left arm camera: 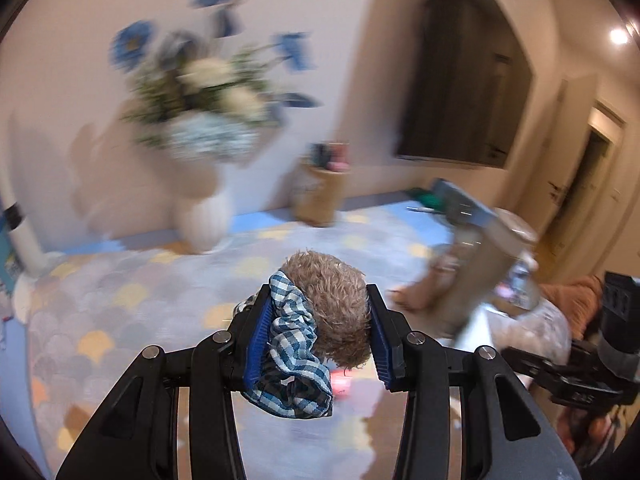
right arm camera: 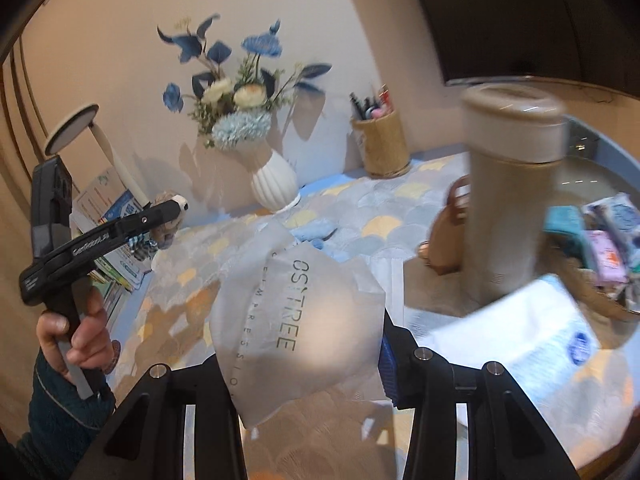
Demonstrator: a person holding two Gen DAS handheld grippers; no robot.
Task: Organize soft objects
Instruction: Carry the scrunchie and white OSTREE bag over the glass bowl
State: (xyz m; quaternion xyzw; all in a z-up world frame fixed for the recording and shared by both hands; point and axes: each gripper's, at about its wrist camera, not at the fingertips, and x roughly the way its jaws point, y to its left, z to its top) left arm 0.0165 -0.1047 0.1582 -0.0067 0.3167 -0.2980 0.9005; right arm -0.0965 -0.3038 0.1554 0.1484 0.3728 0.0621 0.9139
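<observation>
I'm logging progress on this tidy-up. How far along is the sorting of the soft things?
Mid-way, by the look of it. Nothing visibly stowed yet. In hand: the left tool grips a plush toy in checked cloth; the right tool holds a frosted bag. A blue soft item remains on the table.

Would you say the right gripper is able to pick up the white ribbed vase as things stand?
Probably not yet: the right gripper is shut on a frosted plastic pouch, so nothing else fits between them. The white ribbed vase stands beyond it by the wall, on the patterned tablecloth.
</observation>
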